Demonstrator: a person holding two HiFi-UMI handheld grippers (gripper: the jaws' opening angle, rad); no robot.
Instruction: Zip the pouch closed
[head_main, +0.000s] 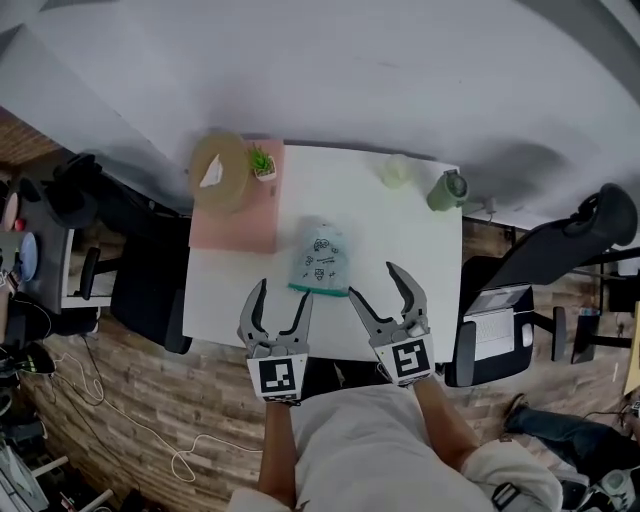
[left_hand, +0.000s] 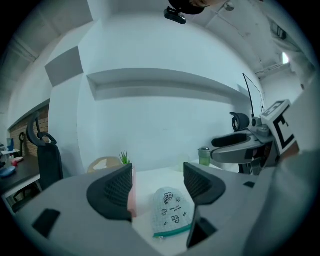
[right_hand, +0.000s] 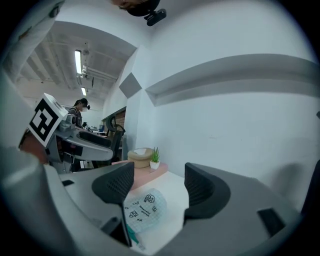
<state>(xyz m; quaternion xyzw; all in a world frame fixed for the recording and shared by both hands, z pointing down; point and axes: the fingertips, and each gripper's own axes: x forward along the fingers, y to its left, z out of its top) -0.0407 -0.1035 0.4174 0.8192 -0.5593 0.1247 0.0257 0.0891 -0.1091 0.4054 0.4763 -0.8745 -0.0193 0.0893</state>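
Observation:
A pale mesh pouch with small black prints and a green zip edge lies flat on the white table, its zip edge toward me. The pouch shows below the jaws in the left gripper view, and the pouch shows low between the jaws in the right gripper view. My left gripper hangs open above the table's near edge, left of the pouch. My right gripper is open too, to the pouch's right. Both sets of jaws hold nothing and stand clear of the pouch.
A pink mat covers the table's back left, carrying a round tan box and a small potted plant. A green bottle and a pale cup stand at the back right. Office chairs flank the table.

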